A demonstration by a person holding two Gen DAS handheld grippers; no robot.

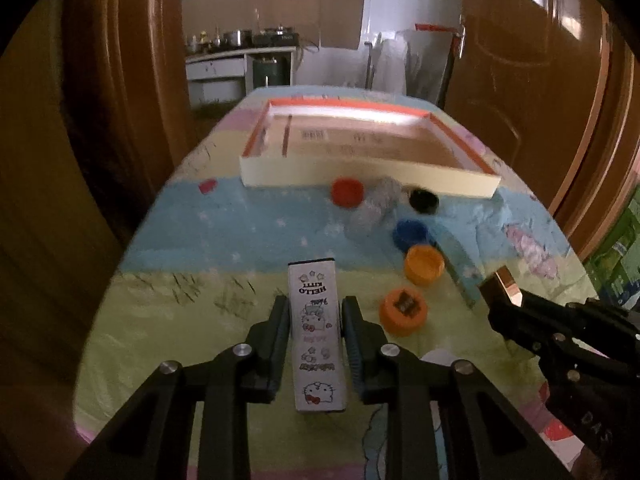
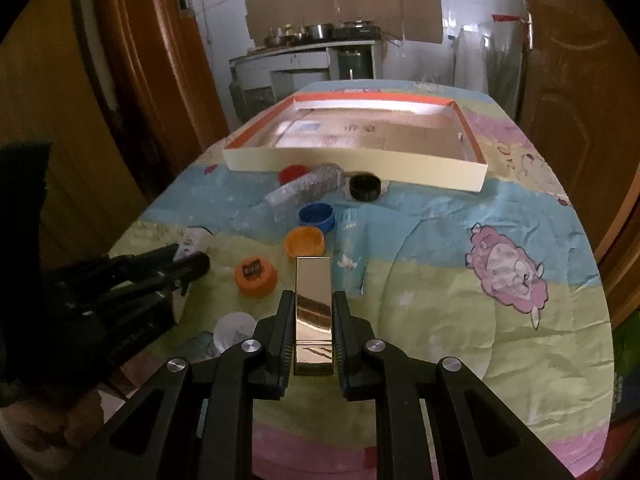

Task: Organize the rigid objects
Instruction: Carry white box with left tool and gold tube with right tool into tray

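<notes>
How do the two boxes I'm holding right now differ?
The Hello Kitty box in the left gripper is white with matte cartoon print; the gold box in the right gripper is plain, mirror-shiny. The gold box shows a seam across it near its base; the Hello Kitty box shows none. Both are slim, rectangular, clamped lengthwise between the jaws.

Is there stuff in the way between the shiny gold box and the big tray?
Yes. The right gripper holds the gold box, and on the cloth before the tray lie an orange cap, a blue cap, a clear bottle and a black cap. Carried above them, the path looks open.
</notes>
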